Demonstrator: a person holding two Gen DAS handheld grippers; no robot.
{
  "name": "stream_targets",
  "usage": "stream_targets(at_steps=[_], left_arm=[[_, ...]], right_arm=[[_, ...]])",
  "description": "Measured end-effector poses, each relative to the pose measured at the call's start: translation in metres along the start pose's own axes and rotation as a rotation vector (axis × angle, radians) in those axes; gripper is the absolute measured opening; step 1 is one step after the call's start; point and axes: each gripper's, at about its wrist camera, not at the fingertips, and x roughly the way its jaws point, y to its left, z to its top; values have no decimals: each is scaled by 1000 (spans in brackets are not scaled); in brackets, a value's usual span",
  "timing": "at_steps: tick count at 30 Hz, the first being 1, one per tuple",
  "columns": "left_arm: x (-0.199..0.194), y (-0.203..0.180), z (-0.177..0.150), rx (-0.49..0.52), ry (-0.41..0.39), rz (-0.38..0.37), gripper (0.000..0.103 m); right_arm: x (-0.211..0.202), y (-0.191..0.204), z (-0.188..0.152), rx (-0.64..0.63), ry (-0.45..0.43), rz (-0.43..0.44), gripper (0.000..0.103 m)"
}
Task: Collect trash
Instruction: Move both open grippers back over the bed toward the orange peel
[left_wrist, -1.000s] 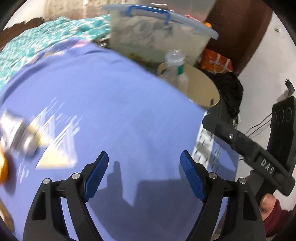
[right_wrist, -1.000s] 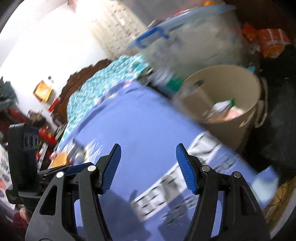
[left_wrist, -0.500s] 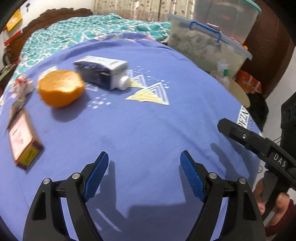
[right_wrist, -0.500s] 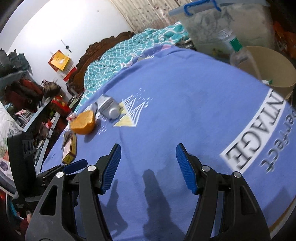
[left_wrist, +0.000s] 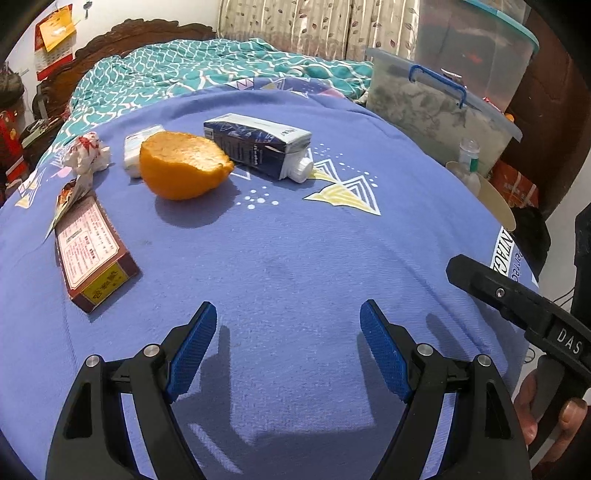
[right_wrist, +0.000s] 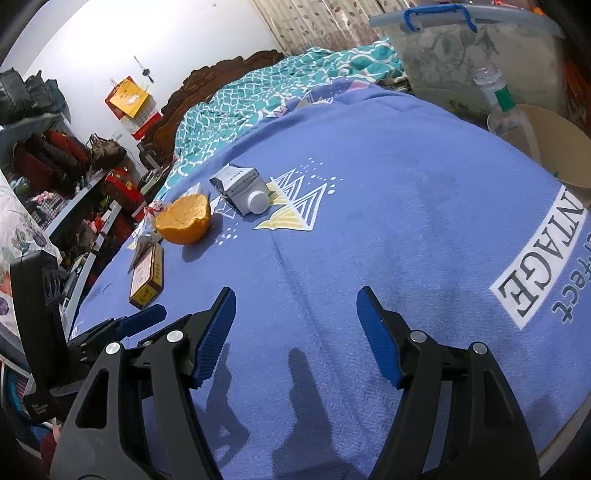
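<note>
Both tongs (left_wrist: 286, 343) (right_wrist: 295, 325) hang spread and empty over fuzzy blue cloth (left_wrist: 295, 258), the right just widening.

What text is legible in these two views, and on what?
"DAS": right claw's body, seen from the left wrist.
"NTAGE" over "rfect", cut off at the edge: white patch on the purple cloth.
Red box: printed panel and yellow label, too small to read.
Dark carton: white print, blurred.
Crumpled wrapper: nothing readable.
Left claw's body: small label, unreadable.
</note>
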Motion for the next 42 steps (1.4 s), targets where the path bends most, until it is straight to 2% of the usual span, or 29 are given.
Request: stream_targets(at_steps=[9, 12, 24, 28, 33, 38, 42], left_arm=[[2, 9, -6, -22, -2, 4, 76], [-1, 13, -7, -25, -17, 27, 76], [-35, 38, -11, -2, -202, 237, 78], [-44, 47, -14, 3, -254, 318, 82], [-52, 49, -18, 2, -302, 354, 85], [-51, 39, -20, 42, -311, 392, 87], [-52, 36, -22, 56, -331, 429, 95]], right_arm=[[6, 7, 0, -21, 12, -9, 70], [11, 9, 2, -27, 15, -10, 70], [31, 39, 22, -108, -65, -46, 70], [39, 46, 22, -126, -77, -65, 74], [46, 47, 20, -135, -68, -82, 74], [49, 46, 20, -124, -65, -80, 75], [52, 43, 20, -110, -60, -72, 76]])
